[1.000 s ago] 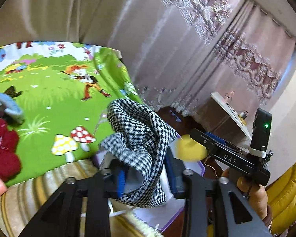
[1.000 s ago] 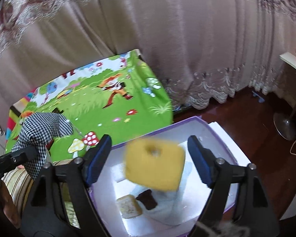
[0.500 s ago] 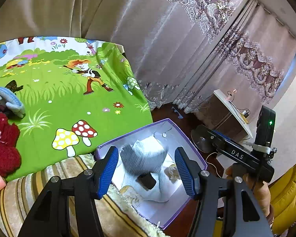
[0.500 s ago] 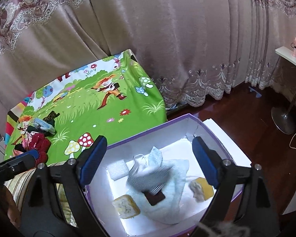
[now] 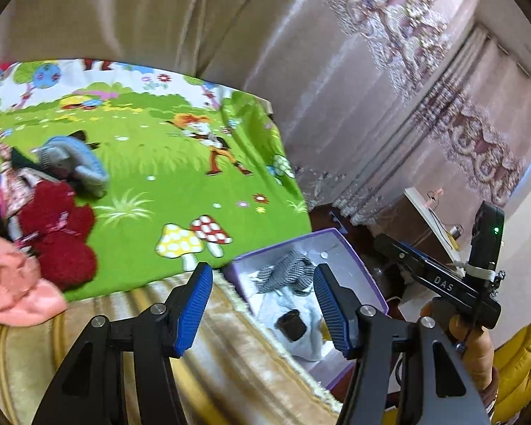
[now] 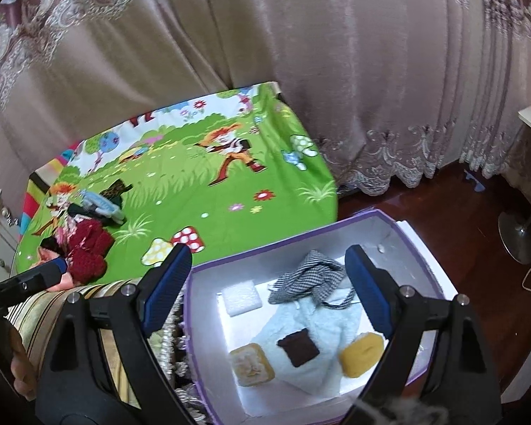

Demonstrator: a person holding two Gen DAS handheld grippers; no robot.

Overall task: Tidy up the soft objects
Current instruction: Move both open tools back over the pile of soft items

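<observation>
Already in the purple box [image 6: 417, 241]: checked cloth [image 6: 309, 276] at about twelve o'clock of the floor, draped partly over a pale blue towel [image 6: 322, 333], with a brown square [image 6: 298, 347] on the towel, a yellow sponge [image 6: 363, 354] at four o'clock, a cream sponge [image 6: 251, 364] at seven and a white pad [image 6: 239, 295] at ten.

Both sets of jaws spread, nothing between the pads: left gripper [image 5: 263, 304] aimed at the box rim, right gripper [image 6: 269, 294] straight above the box.

Left to sort, well apart from the box on the green play mat [image 5: 152, 163] at nine o'clock: red knit piece [image 5: 58, 230], blue-grey knit item [image 5: 76, 164], pink garment [image 5: 14, 290] and some patterned fabric beneath.

Likely trouble: tangled heap, so pinching one piece may drag a neighbour off the mat edge. Limp cloth may slip from a shallow pinch, or catch on the box wall and hang outside. Box crowded toward the middle, so a careless drop may bury the small sponges.

Readable writing: "DAS" in white letters along the right gripper's body, seen from the left wrist. No other legible label.
</observation>
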